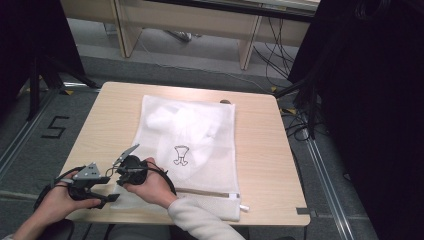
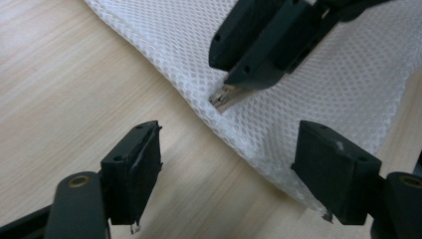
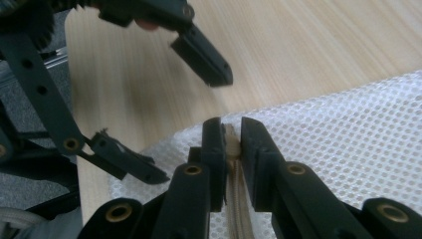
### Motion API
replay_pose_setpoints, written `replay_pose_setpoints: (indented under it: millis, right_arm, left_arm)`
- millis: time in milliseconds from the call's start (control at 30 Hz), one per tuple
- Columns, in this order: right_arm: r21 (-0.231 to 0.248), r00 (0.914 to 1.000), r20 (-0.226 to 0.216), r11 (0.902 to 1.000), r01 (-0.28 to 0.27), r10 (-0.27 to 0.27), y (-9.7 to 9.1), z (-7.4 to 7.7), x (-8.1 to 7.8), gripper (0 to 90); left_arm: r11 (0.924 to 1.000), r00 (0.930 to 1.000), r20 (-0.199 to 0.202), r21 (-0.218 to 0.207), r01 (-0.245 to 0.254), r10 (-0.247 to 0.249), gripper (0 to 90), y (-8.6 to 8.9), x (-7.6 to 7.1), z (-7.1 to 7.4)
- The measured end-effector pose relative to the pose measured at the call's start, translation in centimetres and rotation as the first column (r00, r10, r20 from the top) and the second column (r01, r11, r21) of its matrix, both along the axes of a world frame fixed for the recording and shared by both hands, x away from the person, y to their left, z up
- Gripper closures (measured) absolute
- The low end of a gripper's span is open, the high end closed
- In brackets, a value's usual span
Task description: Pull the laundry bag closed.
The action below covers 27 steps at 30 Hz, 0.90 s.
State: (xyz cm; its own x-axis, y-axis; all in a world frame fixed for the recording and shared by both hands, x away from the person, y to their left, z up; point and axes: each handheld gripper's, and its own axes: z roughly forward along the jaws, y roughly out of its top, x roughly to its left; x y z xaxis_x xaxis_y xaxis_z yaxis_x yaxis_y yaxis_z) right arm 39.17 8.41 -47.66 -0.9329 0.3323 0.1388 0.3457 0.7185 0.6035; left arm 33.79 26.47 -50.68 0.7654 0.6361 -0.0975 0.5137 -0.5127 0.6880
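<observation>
High view is showing a white mesh laundry bag (image 1: 187,150) lying flat on a wooden table (image 1: 260,150), with white clothing inside and its zipper edge nearest the person. Just off the bag's near left corner, the left gripper (image 1: 107,187) is hovering with its jaws spread wide; in the left gripper view they are standing apart either side of that corner (image 2: 263,144), touching nothing. Right beside it, over the same corner, the right gripper (image 1: 120,165) is pressing its jaws together on the zipper pull (image 2: 226,94), a small metal tab at the end of the zipper (image 3: 234,204); the right gripper view is showing the pale tab (image 3: 231,142) squeezed between the black pads.

The bag is looking light, soft and floppy, so it will likely bunch and slide rather than resist a tug. The tab is small and probably slippery. A good hold would be the mesh at the corner, beside the tab, to anchor the bag while the zipper runs.
</observation>
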Motion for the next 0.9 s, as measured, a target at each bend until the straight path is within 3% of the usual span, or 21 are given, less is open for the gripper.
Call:
replay_pose_setpoints:
  millis: [33, 133, 200, 233, 267, 300, 467, 567, 800, 900]
  right_arm:
    - [-0.001, 1.0000, -0.009, 1.0000, 0.005, -0.005, -0.1, 0.2, 0.0, 81.5]
    - [-0.001, 0.9999, 0.016, 1.0000, -0.006, 0.006, -0.4, 0.8, 0.0, 81.5]
    - [-0.008, 0.9999, -0.001, 0.9999, 0.011, -0.011, -0.4, 1.0, -0.2, 81.5]
    - [-0.008, 0.9999, -0.001, 0.9999, 0.011, -0.011, -0.4, 1.0, -0.2, 81.5]
    - [0.002, 0.9995, 0.027, 0.9999, -0.016, 0.016, -0.5, 1.0, 0.0, 81.6]
    - [0.006, 0.9999, 0.010, 1.0000, -0.005, 0.005, -0.5, 1.1, -0.2, 81.5]
    - [0.012, 0.9998, 0.018, 0.9999, -0.006, 0.006, -0.6, 1.1, -0.2, 81.6]
    - [0.011, 0.9999, 0.017, 0.9999, -0.001, 0.001, -0.7, 1.0, -0.2, 81.5]
    - [0.004, 0.9999, 0.008, 0.9999, -0.010, 0.010, -0.9, 0.5, -0.1, 80.9]
    - [0.016, 0.9997, -0.024, 0.9998, -0.007, 0.007, -1.1, 0.2, -0.1, 79.7]
  left_arm:
    - [1.0000, 1.0000, 0.005, -0.009, -0.003, 0.004, 26.8, -0.2, 0.1, -0.1]
    - [0.9995, 0.9991, -0.037, -0.024, -0.023, 0.022, 30.9, -0.5, 0.1, -0.1]
    - [0.9997, 0.9984, -0.056, -0.024, 0.003, -0.005, 33.6, -0.6, 0.2, -0.1]
    - [0.9986, 0.9978, -0.065, -0.052, -0.011, 0.008, 33.6, -0.8, 0.2, -0.3]
    - [0.9984, 0.9967, -0.079, -0.050, -0.025, 0.021, 34.8, -1.0, 0.2, -0.3]
    - [0.9973, 0.9954, -0.093, -0.068, -0.028, 0.022, 36.5, -1.1, 0.2, -0.4]
    - [0.9944, 0.9885, -0.151, -0.102, -0.026, 0.010, 51.5, -1.2, 0.4, -0.4]
    - [0.9957, 0.9887, -0.150, -0.091, -0.015, 0.001, 62.0, -1.2, 0.4, -0.4]
    - [0.9954, 0.9891, -0.147, -0.093, -0.020, 0.006, 71.9, -1.2, 0.3, -0.2]
    - [0.9942, 0.9909, -0.134, -0.107, -0.013, -0.001, 76.9, -1.1, 0.2, 0.0]
